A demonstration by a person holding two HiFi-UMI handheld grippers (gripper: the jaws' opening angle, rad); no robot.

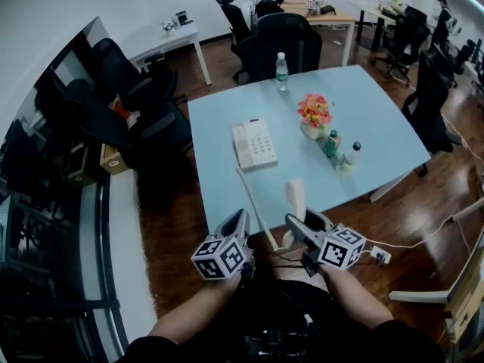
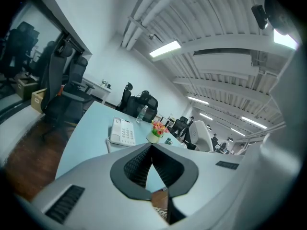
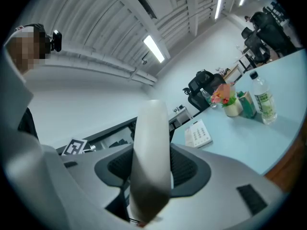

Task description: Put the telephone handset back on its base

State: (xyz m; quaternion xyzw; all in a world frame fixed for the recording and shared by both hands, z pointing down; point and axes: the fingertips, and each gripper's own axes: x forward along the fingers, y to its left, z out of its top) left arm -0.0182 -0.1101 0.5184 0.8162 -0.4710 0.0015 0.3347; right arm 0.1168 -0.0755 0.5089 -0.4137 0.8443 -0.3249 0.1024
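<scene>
The carry is in hand: the right gripper [image 3: 152, 163] clamps the white plastic telephone handset [image 1: 295, 195] upright above the near edge of the pale blue table [image 1: 378, 119], well apart from the white keypad base [image 1: 253, 144]. Next, the handset probably needs moving forward-left, laying flat and aligning with the cradle. The left gripper [image 2: 151, 150], jaws together and empty, hovers beside. The white coiled cord [image 1: 253, 203] crosses the path; a pink flower pot [image 1: 314, 116] and 2 small bottles [image 1: 340, 151] stand right of the base.
</scene>
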